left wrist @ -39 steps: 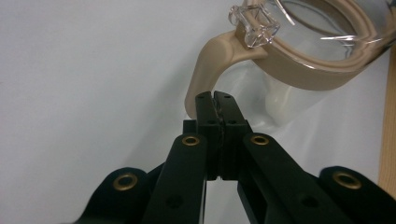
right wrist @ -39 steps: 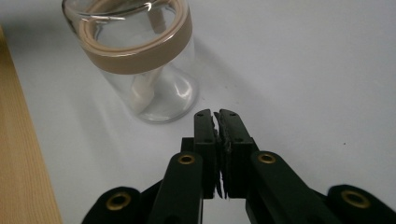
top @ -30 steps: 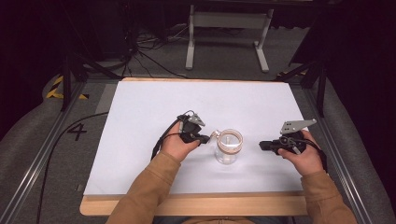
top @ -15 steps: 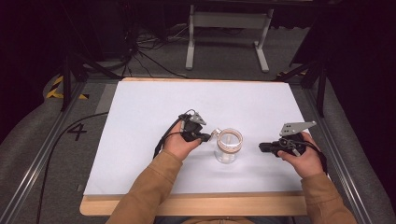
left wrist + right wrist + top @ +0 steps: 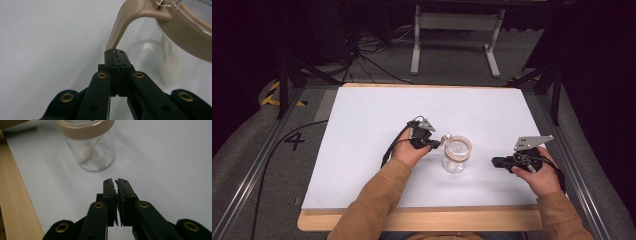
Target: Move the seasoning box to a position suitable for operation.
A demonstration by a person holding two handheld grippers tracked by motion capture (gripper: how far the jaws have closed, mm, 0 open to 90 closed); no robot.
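The jar (image 5: 456, 155) stood near the middle of the table (image 5: 362, 125), toward the front edge. The left gripper (image 5: 435, 144) was clamped on the tan latch (image 5: 122, 25) at the jar's lid ring. The right gripper (image 5: 495, 161) lay empty, jaws pressed together, well to the right near the front edge.

Risks were judged: the jar could be tipped or dragged if the latch was pulled sideways, since nothing braced it, and the thin latch end could slip from the jaws.

The latch hinge was cut off at the frame top in the left gripper view. A spoon (image 5: 85, 151) was seen through the glass, its handle top hidden by the ring.
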